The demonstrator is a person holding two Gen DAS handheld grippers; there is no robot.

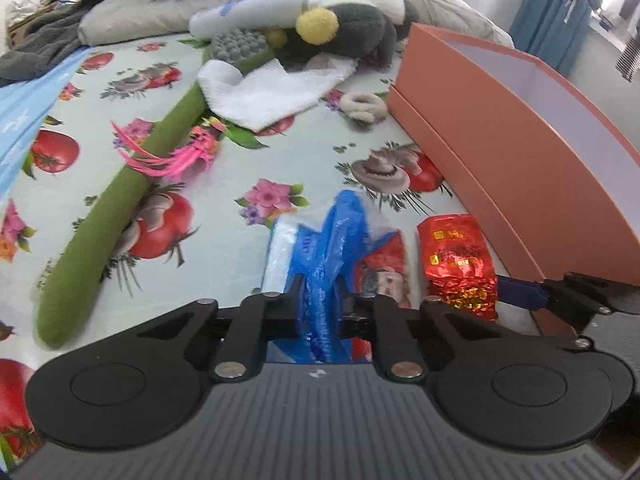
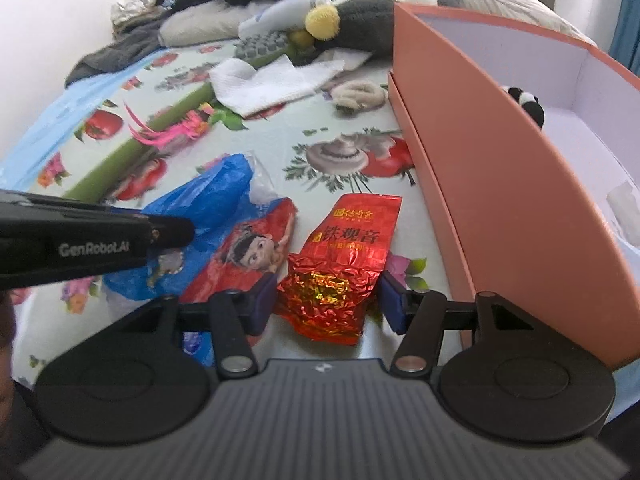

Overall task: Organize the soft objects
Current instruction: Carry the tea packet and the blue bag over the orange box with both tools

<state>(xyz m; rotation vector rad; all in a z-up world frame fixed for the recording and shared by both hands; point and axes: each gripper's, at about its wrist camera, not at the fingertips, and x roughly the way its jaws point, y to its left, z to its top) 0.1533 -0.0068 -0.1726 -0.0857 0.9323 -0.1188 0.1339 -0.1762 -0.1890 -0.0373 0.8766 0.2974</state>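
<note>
My left gripper [image 1: 321,307] is shut on a crumpled blue plastic bag [image 1: 334,236] that lies on the flowered bed sheet [image 1: 280,148]. The bag overlaps a red pack with a cartoon face [image 2: 244,252]. My right gripper [image 2: 326,302] is open and straddles the near end of a red foil tea packet [image 2: 340,264]; its blue pads stand close beside the packet's crinkled edges. The packet lies flat just left of the orange box [image 2: 500,200]. In the right wrist view the left gripper's black body [image 2: 96,236] reaches in from the left over the blue bag.
The open orange box [image 1: 500,152] holds a small panda toy [image 2: 528,104]. Farther back lie a long green plush [image 1: 120,200] with pink feathers [image 1: 168,156], a white towel [image 1: 272,92], a cream scrunchie [image 1: 364,106], a grey plush with a yellow pompom [image 1: 344,28], and piled bedding.
</note>
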